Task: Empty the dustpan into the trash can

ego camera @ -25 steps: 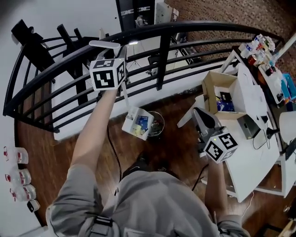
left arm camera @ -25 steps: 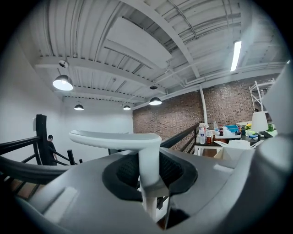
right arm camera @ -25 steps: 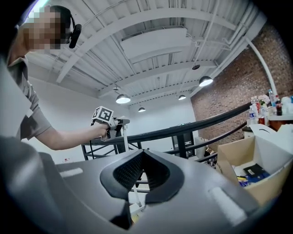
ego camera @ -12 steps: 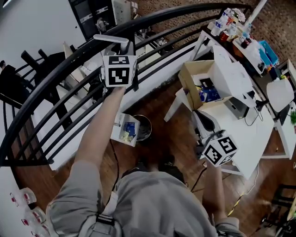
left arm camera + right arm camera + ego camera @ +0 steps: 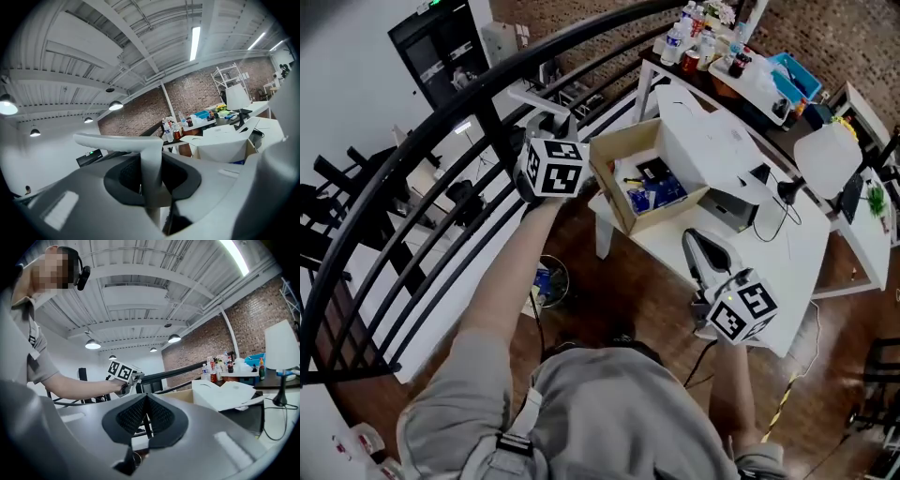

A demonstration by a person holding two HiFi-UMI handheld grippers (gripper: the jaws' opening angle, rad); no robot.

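**Left gripper** (image 5: pixel 547 127): raised at 11 o'clock from the person, close to the black railing (image 5: pixel 422 131). Its jaws are nearly together and clamp the upright white dustpan handle (image 5: pixel 151 154) just under its crossbar. They have just been closing further, with the stem between them. A grip this high lets the long handle hang straight, so the pan stays low while the arm stays up.

**Pan** (image 5: pixel 542 284): hangs at floor level beside the left forearm, at about 9 o'clock from the person's feet. Blue and pale litter shows inside it. It sits against or over the rim of the trash can (image 5: pixel 564 281). The forearm hides the overlap, so I cannot tell whether the pan's lip is over the mouth.

**Right gripper** (image 5: pixel 697 246): at 2 o'clock, over the edge of the white table (image 5: pixel 769 253), jaws fully together with nothing between them. It appears parked clear of the work.

**Other items:** an open cardboard box (image 5: pixel 614 183) on the table at 12 o'clock, not involved.

**Assessment:** the contents look not yet tipped out. The pan's lip needs to be placed over the can before tilting, or litter may fall on the floor.
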